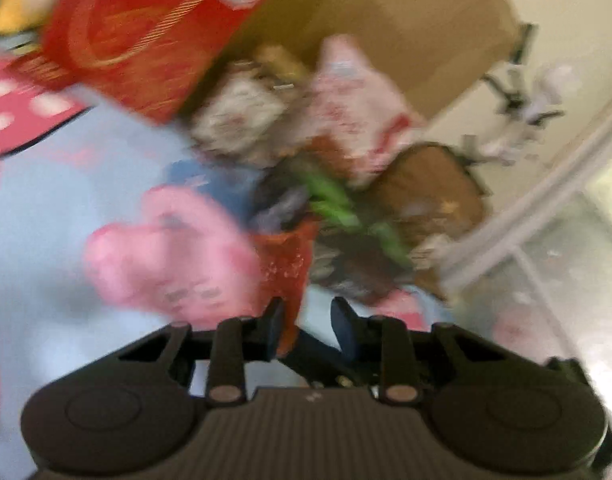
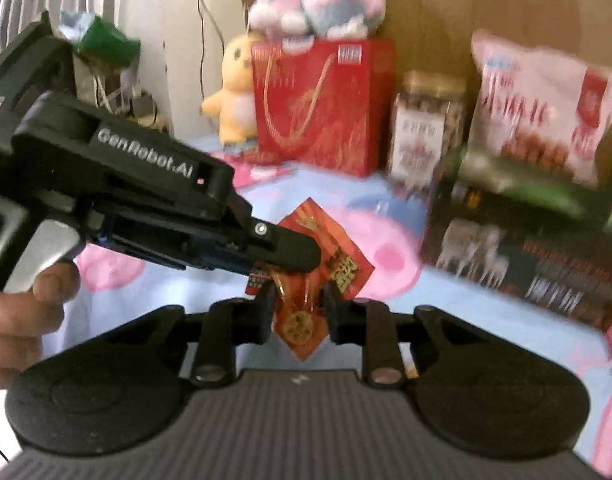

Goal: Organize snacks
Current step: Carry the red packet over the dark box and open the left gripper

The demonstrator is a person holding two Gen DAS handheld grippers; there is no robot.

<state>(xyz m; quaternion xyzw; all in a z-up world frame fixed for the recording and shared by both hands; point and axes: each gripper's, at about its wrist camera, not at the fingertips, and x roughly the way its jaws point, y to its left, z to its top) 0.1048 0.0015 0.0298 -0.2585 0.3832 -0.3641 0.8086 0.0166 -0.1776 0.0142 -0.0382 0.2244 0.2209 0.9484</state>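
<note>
A small red snack packet (image 2: 306, 304) with gold print sits between the fingers of my right gripper (image 2: 299, 312), which is shut on it above the bed. My left gripper (image 2: 289, 250) reaches in from the left and its fingers also pinch the packet's upper part. In the blurred left wrist view the same red packet (image 1: 285, 268) hangs at my left gripper (image 1: 308, 330), against the left finger (image 1: 274, 326).
Against a brown headboard (image 2: 446, 8) stand a red gift bag (image 2: 322, 104), a clear jar (image 2: 428, 128), a pink snack bag (image 2: 542, 108) on a dark box (image 2: 522, 248), plush toys (image 2: 318, 0) and a yellow plush (image 2: 233, 88). The sheet (image 2: 145, 300) is blue with pink.
</note>
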